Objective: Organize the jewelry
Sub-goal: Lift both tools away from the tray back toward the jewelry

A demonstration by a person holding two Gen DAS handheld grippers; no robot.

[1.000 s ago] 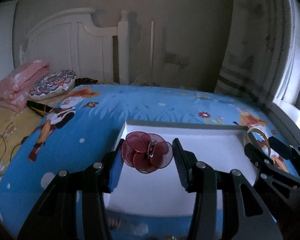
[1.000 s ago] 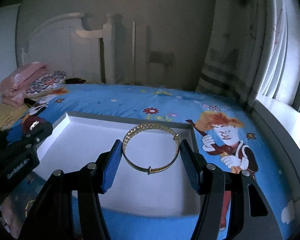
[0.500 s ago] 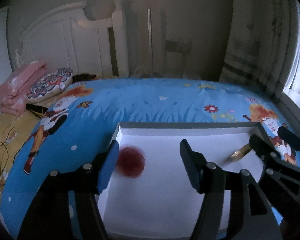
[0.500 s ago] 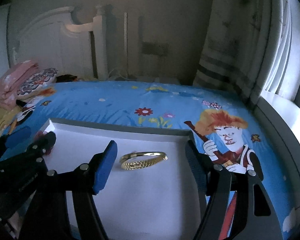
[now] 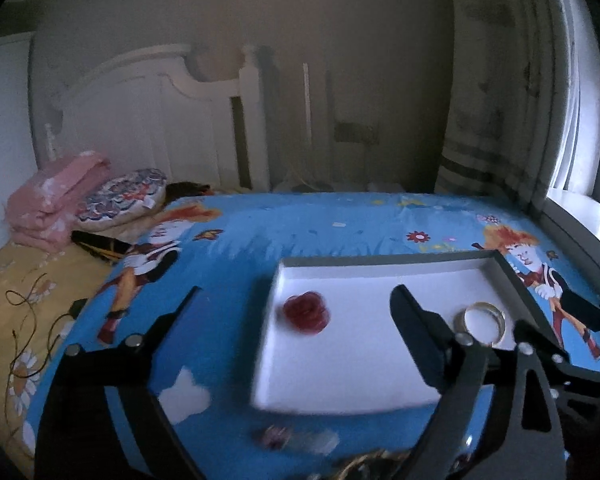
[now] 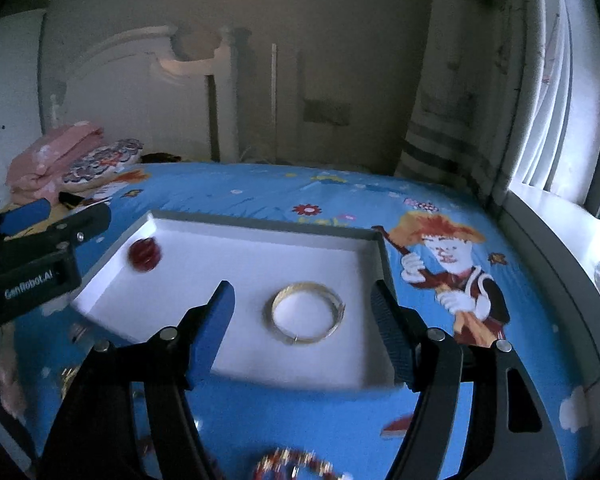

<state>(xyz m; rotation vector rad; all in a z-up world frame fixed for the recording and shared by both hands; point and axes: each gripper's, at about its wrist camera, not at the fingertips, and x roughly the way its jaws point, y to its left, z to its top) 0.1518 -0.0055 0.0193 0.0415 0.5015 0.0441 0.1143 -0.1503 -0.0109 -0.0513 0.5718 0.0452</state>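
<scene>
A white tray (image 5: 380, 261) lies on the blue cartoon bedsheet. A red flower-shaped ornament (image 5: 306, 313) rests on its floor near the left wall, also in the right wrist view (image 6: 144, 254). A gold bangle (image 6: 307, 313) lies flat at the tray's right side (image 5: 480, 317). My left gripper (image 5: 297, 292) hangs above the tray's left edge, its jaws opening wide, and neither pad touches the ornament. My right gripper (image 6: 300, 288) is open just short of the bangle, pads apart from it. Each gripper shows at the edge of the other's view (image 6: 48, 220) (image 5: 572, 320).
Loose jewelry lies blurred on the sheet in front of the tray: a beaded piece (image 6: 296, 466), a gold piece (image 6: 70, 376) and a gold chain (image 5: 372, 464). A pink folded blanket (image 5: 56, 200), a patterned cushion (image 5: 120, 196), the white headboard and a black cable (image 5: 32, 308) are at the left; a curtain and window at the right.
Both grippers let go: the red ornament and the bangle dropped out of the jaws onto the tray floor. Both grippers drew back, and the left jaws spread much wider.
</scene>
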